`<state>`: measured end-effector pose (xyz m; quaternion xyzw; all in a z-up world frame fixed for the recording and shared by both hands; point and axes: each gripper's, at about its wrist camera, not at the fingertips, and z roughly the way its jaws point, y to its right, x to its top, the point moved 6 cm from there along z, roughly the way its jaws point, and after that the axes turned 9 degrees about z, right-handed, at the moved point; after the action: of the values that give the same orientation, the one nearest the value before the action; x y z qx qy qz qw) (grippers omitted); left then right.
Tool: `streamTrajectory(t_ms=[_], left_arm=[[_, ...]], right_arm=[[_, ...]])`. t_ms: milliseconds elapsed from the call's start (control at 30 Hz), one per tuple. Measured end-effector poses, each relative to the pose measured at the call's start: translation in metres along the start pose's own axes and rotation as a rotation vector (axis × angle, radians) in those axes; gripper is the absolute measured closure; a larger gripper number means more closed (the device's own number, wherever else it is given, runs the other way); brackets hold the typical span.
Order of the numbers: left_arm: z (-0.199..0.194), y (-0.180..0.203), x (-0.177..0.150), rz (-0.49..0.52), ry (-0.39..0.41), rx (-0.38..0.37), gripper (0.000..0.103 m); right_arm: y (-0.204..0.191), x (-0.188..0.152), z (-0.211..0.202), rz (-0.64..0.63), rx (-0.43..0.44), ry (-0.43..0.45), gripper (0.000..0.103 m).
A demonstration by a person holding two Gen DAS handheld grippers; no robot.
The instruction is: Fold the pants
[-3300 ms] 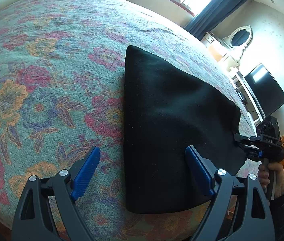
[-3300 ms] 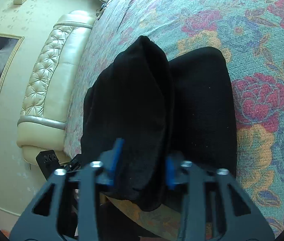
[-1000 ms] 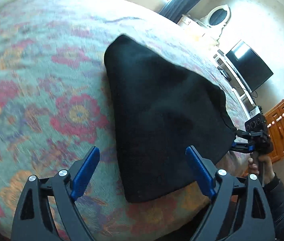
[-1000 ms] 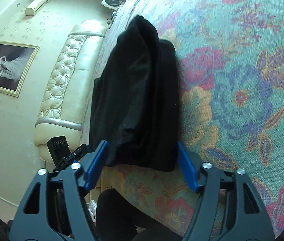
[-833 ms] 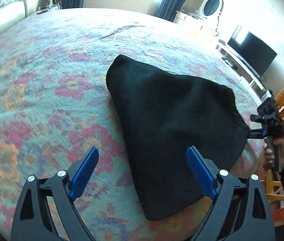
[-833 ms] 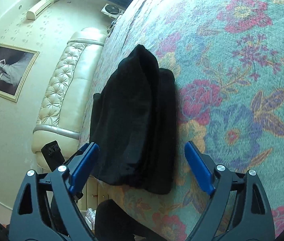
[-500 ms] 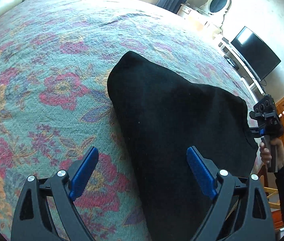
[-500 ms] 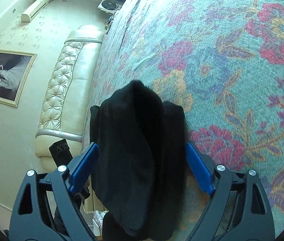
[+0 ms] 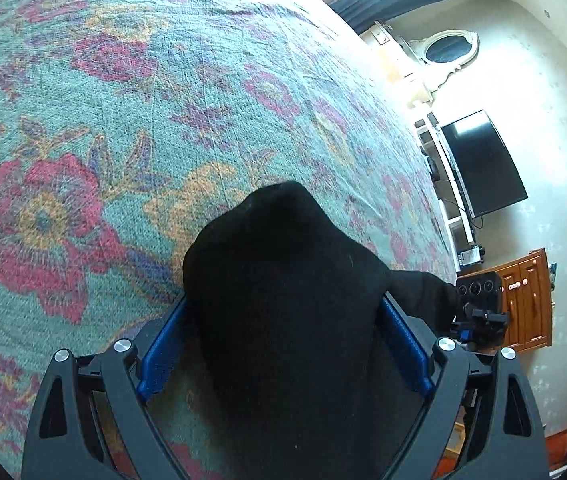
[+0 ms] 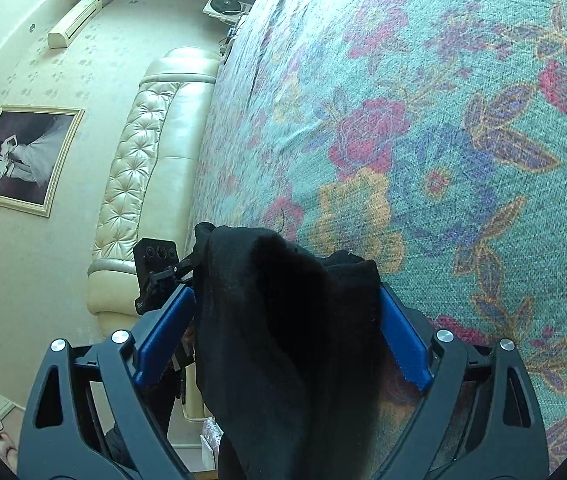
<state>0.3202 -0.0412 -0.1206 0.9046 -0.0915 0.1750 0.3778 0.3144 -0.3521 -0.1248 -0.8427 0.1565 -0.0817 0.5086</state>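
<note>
Covering the whole bed is a teal floral bedspread (image 9: 131,92) with red, orange and blue blooms, lightly creased toward the far side. Seen from the left wrist, a dark television (image 9: 479,164) stands at the far right beneath an oval mirror (image 9: 447,48), with a brown wooden cabinet (image 9: 527,300) nearer. Seen from the right wrist, a cream tufted headboard (image 10: 143,184), a framed photograph (image 10: 23,156) and a wall air conditioner (image 10: 75,20) fill the left; no writing is legible. The folded black pants (image 9: 291,300) lie bunched at the bed's near edge. The left gripper (image 9: 283,344) straddles them with jaws spread wide. The right gripper (image 10: 281,340), jaws just opened further, brackets the other end of the pants, unclenched.
</note>
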Motion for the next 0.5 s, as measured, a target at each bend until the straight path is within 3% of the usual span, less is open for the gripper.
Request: streamTrajectory(t_ms=[100, 133, 167, 200, 233, 300, 367, 433, 500], left_arm=[[-0.004, -0.007, 0.002, -0.062, 0.021, -0.059, 0.013], [-0.006, -0.009, 0.002, -0.077, 0.039, -0.072, 0.015], [-0.008, -0.012, 0.001, -0.078, 0.043, -0.047, 0.024], [-0.007, -0.017, -0.002, -0.054, 0.023, 0.020, 0.050], [-0.007, -0.019, -0.005, -0.019, 0.013, 0.052, 0.056], [-0.010, -0.019, -0.008, -0.004, 0.030, 0.032, 0.056], [-0.017, -0.016, -0.008, 0.004, 0.051, -0.009, 0.049], [-0.027, -0.014, -0.013, -0.040, 0.077, -0.091, 0.023], [-0.040, -0.013, -0.022, -0.090, 0.121, -0.135, 0.017]], right_arm=[[0.000, -0.001, -0.002, 0.000, 0.003, -0.001, 0.015], [0.003, -0.001, -0.003, 0.004, -0.013, 0.002, 0.028], [0.007, -0.001, -0.004, 0.008, -0.046, 0.007, 0.040], [0.015, -0.001, -0.006, 0.021, -0.069, 0.006, 0.063], [0.021, -0.001, -0.007, 0.036, -0.058, 0.004, 0.067], [0.025, -0.001, -0.009, 0.031, -0.030, 0.014, 0.067], [0.022, -0.004, -0.012, 0.016, -0.024, 0.034, 0.061], [0.018, -0.007, -0.016, 0.022, 0.024, 0.040, 0.042], [0.015, -0.010, -0.025, 0.031, 0.081, 0.057, 0.032]])
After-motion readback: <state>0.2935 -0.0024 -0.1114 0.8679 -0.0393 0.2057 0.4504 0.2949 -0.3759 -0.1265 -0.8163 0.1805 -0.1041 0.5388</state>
